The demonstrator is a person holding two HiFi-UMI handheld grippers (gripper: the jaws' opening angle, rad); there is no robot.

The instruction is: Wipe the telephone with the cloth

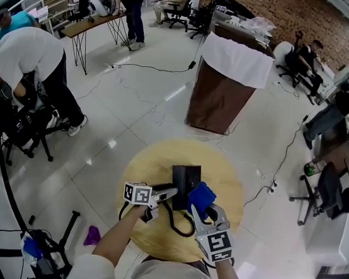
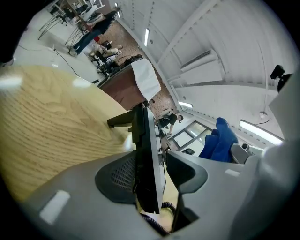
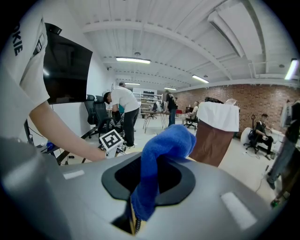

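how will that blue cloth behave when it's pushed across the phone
Likely floppy: the blue cloth droops over itself above the right tool. Probably light, bunching rather than sliding flat. It looks fuzzy, so it should grip, not slip.

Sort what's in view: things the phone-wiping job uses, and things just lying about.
Job: black rectangular telephone, between the jaws of the open left claw; blue fabric cloth, pinched in the right claw; round wooden table under them.
Lying about: purple rag on the floor; brown bin with white liner; black office chair.
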